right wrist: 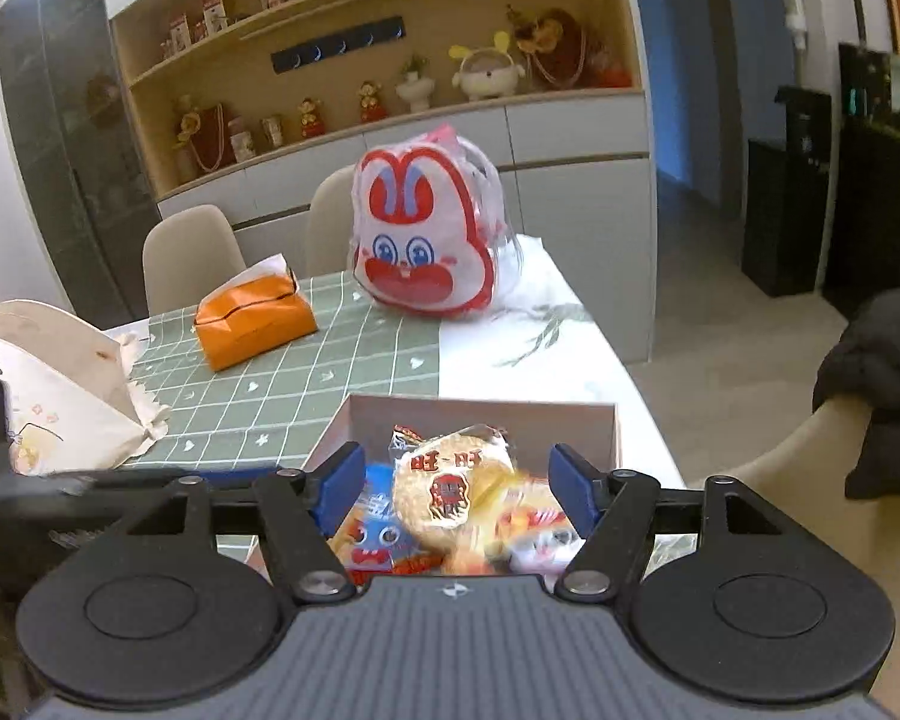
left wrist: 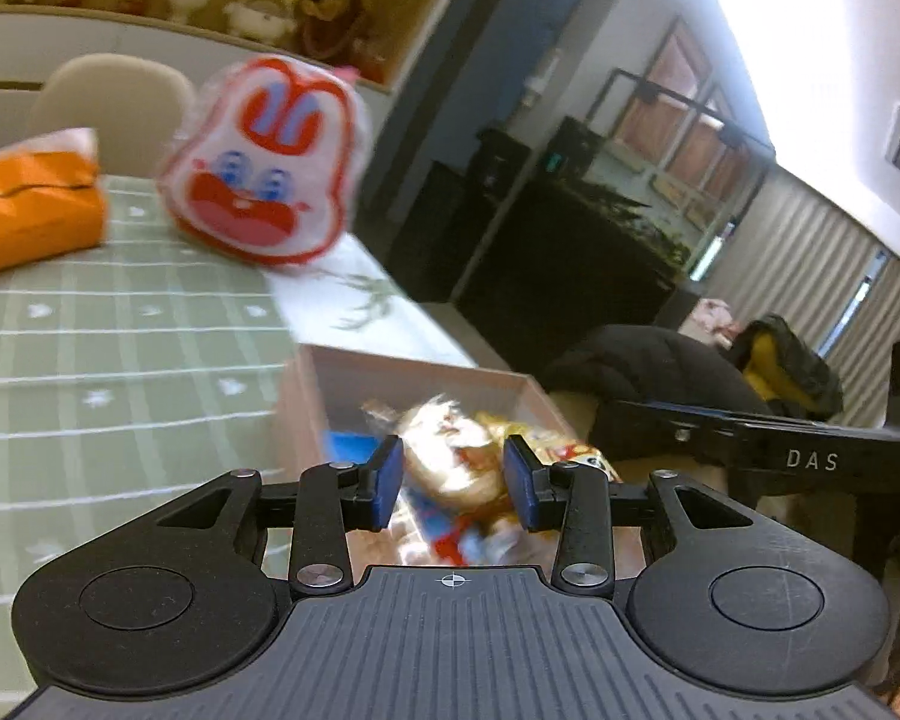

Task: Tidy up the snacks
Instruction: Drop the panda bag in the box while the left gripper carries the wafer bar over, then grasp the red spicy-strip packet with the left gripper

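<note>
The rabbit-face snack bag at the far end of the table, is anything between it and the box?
Nothing visible: from the rabbit-face bag to the box, only bare tablecloth. The orange tissue pack sits off to the side.

My left gripper (left wrist: 453, 483) and right gripper (right wrist: 453, 489) are black, with blue pads (left wrist: 388, 480), silver screws and ribbed grey bodies.

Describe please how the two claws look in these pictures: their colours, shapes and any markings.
Both look alike. The left claw and the right claw each have a dark grey ribbed body with a small crosshair mark, two round black discs at the sides, black link arms with silver pivots, and blue pads on the fingers. Another black bar at the right of the left view carries white letters "DAS".
</note>
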The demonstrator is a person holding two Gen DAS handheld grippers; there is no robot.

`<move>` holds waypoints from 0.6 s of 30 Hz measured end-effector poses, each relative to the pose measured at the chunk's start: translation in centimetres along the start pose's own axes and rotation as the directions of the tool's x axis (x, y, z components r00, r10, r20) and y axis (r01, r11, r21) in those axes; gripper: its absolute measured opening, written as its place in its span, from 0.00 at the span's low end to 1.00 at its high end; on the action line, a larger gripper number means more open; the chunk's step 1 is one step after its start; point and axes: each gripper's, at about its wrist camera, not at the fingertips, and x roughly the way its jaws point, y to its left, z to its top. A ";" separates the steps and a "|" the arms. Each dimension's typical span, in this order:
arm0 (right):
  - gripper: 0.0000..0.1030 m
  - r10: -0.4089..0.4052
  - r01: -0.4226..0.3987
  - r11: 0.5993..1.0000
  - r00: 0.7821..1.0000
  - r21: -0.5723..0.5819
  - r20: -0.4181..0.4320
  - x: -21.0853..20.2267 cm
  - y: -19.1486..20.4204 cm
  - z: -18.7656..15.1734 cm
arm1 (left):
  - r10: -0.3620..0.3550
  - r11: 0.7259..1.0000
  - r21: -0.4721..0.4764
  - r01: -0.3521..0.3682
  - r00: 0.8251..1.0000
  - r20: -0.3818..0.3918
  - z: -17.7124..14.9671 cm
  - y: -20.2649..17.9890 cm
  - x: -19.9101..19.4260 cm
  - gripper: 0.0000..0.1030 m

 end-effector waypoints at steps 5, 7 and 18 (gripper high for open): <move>0.76 -0.001 0.001 0.999 1.000 -0.038 0.004 -2.1 2.4 -1.8 | 0.138 0.990 0.020 -0.138 0.990 -0.012 -3.2 2.6 -6.1 0.40; 0.78 0.017 -0.017 0.998 1.000 -0.067 -0.004 -2.9 4.1 -2.7 | 0.198 0.980 0.029 -0.197 0.980 -0.021 -5.2 3.6 -8.6 0.40; 0.81 0.117 -0.165 0.951 0.975 -0.263 -0.189 -1.6 13.4 -12.5 | 0.321 0.945 -0.027 -0.326 0.940 -0.115 -12.6 8.2 -15.4 0.40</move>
